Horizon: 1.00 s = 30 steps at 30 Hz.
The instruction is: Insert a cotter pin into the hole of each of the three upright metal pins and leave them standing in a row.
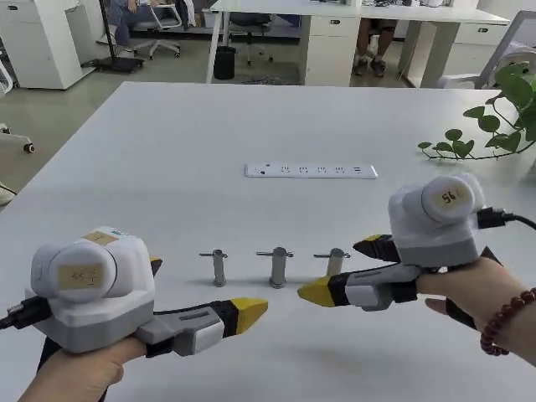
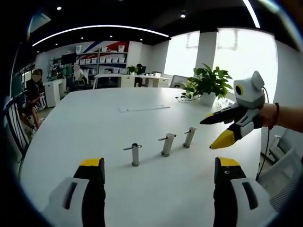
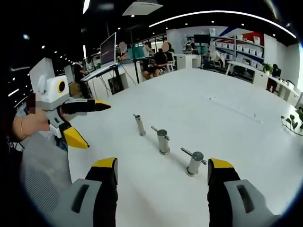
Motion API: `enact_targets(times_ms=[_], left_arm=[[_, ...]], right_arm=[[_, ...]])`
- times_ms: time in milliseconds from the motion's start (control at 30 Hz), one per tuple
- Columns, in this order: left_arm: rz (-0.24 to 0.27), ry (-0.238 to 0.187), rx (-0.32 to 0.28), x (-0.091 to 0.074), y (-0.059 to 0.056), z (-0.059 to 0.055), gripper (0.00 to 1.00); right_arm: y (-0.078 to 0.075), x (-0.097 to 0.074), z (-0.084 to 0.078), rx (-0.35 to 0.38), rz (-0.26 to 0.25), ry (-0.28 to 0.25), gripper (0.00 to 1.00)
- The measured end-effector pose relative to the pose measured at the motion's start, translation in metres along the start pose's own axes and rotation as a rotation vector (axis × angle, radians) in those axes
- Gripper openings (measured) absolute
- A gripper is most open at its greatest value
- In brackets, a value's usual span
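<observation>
Looking down in the head view, a white table [image 1: 167,151] carries three upright metal pins in a row. The middle pin [image 1: 277,268] has the left-hand pin [image 1: 219,268] just to its left and the right-hand pin [image 1: 335,262] just to its right. A thin cotter pin [image 1: 268,252] crosses the top of each. A power strip [image 1: 311,171] lies flat beyond the middle pin, well apart from it. The left gripper [image 1: 201,289] is held nearer the person, left of the middle pin, with its jaws spread wide and empty. The right gripper [image 1: 342,270] is held right of the middle pin, with its jaws wide and empty. A leafy plant [image 1: 502,117] sits far right of the middle pin.

In the left gripper view, the left gripper's [image 2: 159,163] yellow-tipped jaws stand wide apart with nothing between them. The middle pin [image 2: 167,144] stands ahead. The left-hand pin [image 2: 135,154] is nearer than it and the right-hand pin [image 2: 189,136] is farther. The right gripper [image 2: 210,133] is right of the middle pin.

In the right gripper view, the right gripper's [image 3: 163,163] jaws gape wide and are empty. The middle pin [image 3: 163,141] stands ahead. The right-hand pin [image 3: 194,162] is nearest and the left-hand pin [image 3: 139,124] lies beyond. The left gripper [image 3: 94,125] is left of the middle pin.
</observation>
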State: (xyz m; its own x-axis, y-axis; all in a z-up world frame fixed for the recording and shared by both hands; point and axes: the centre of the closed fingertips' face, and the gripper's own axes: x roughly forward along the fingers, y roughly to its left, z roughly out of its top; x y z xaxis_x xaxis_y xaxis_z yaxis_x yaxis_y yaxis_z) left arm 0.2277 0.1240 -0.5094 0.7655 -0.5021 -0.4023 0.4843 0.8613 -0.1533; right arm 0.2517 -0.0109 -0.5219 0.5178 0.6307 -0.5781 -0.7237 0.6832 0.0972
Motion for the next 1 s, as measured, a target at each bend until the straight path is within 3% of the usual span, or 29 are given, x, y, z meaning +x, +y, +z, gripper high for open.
enact_targets(times_ms=[200,333,833,1000], left_arm=[[0.02,-0.005,-0.028,0.0,0.004,0.002,0.94],[0.023,-0.005,-0.032,0.001,0.004,0.002,0.94],[0.042,0.015,-0.019,0.001,0.005,-0.004,0.9],[0.04,0.021,-0.019,0.002,0.005,-0.006,0.89]], right_arm=[[-0.002,-0.003,-0.002,0.098,-0.038,-0.067,0.79],[-0.002,-0.001,-0.003,0.115,-0.06,-0.091,0.83],[0.004,0.001,-0.011,0.179,-0.095,-0.111,0.86],[0.005,0.001,-0.014,0.144,-0.112,-0.089,0.85]])
